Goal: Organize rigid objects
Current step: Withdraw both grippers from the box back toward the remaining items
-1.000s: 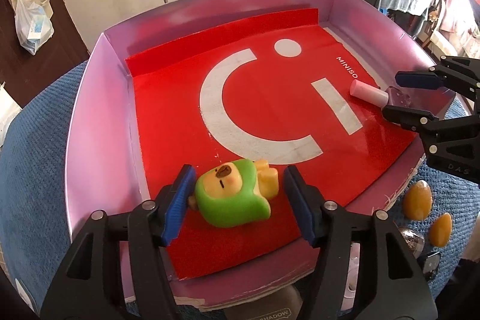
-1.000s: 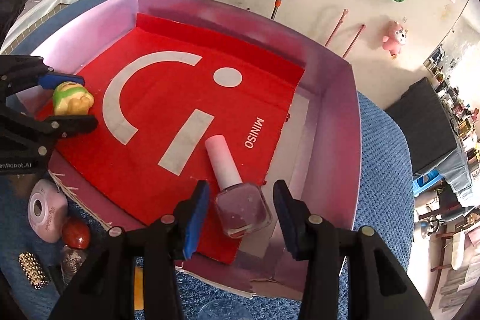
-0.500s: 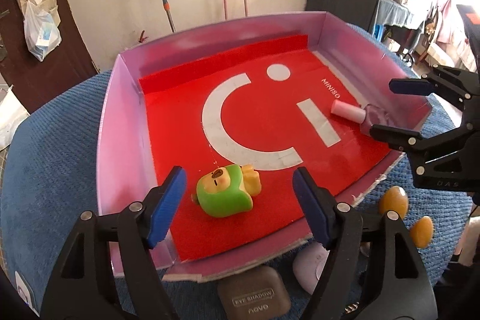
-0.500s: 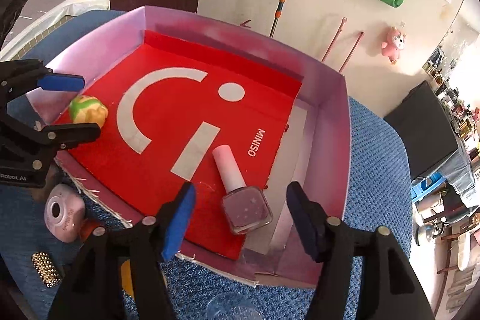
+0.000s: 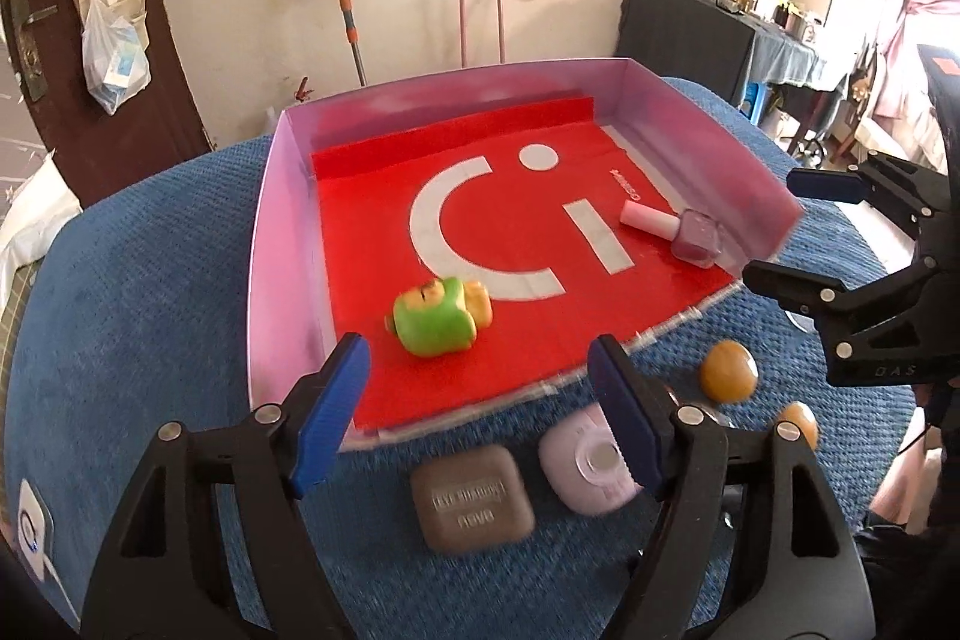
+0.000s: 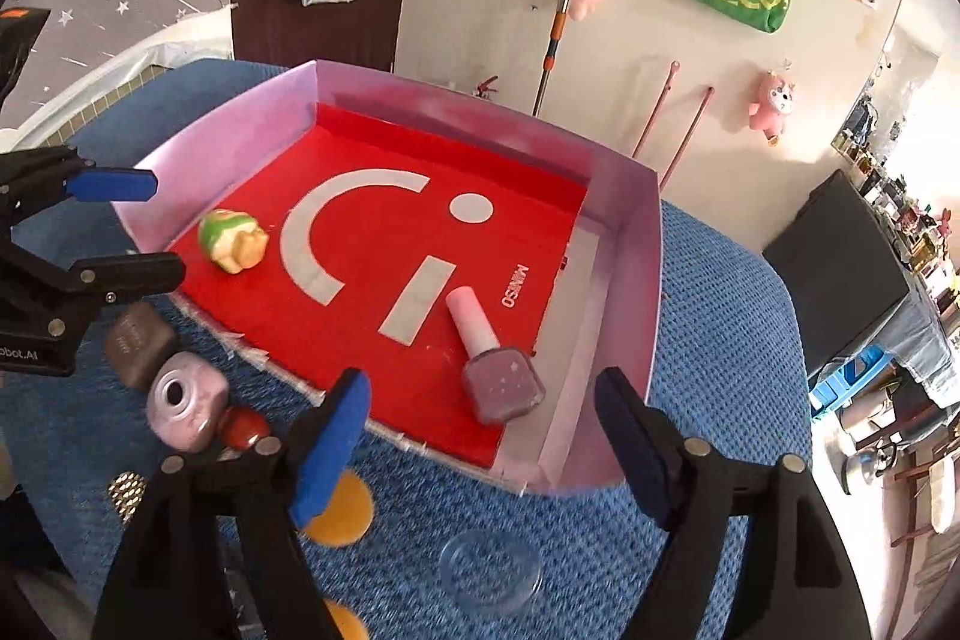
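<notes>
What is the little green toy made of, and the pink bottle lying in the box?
The green toy looks like soft matte foam or rubber, judging by its rounded, dull surface, though hard plastic is possible. The bottle looks like glossy glass, see-through with highlights, and its cap like smooth matte plastic. The box seems thin, slightly shiny cardboard.

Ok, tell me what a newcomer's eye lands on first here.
First the pink tray with its bright red liner, sitting on the blue cloth. Inside it, a green toy figure lies near the front left corner and a nail polish bottle lies on its side near the right wall. Both grippers, left gripper and right gripper, hang open outside the tray's front edge.
</notes>
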A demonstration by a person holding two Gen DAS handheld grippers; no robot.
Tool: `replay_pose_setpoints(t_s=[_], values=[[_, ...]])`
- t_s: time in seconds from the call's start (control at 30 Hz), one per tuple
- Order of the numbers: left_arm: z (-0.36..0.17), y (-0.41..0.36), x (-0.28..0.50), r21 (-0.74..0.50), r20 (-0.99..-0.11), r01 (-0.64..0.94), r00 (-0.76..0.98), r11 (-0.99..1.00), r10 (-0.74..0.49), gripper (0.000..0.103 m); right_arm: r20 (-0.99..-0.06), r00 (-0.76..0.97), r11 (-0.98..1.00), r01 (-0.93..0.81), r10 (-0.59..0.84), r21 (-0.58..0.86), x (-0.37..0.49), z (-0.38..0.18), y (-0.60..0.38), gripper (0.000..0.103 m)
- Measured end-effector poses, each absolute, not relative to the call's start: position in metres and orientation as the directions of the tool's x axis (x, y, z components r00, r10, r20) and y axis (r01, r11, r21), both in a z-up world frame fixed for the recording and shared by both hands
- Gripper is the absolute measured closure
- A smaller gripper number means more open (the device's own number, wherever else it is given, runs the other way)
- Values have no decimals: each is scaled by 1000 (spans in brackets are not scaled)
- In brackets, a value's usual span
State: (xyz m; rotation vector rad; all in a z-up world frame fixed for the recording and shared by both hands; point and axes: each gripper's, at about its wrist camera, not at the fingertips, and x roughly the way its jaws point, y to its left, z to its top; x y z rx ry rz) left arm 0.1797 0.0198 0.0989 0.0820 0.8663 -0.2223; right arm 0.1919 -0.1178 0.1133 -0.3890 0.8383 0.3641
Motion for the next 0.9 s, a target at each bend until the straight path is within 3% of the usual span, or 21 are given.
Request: replay_pose_setpoints(t_s=[0.43, 0.57, 0.67, 0.9], values=[[74, 21, 102, -91, -740, 182, 645, 979, -189, 26, -724, 657, 895, -427, 210, -128, 112, 110, -137, 4], [65, 21, 84, -137, -732, 176, 645, 975, -219, 25, -719, 656, 906, -414, 231, -87, 89, 102, -144, 3], [59, 19, 76, -161, -723, 175, 649, 971, -237, 18, -710, 658, 915, -401, 249, -50, 78, 94, -149, 2], [43, 11, 62, -196, -710, 172, 654, 965, -261, 17, -698, 658, 931, -365, 283, 33, 67, 72, -164, 1]])
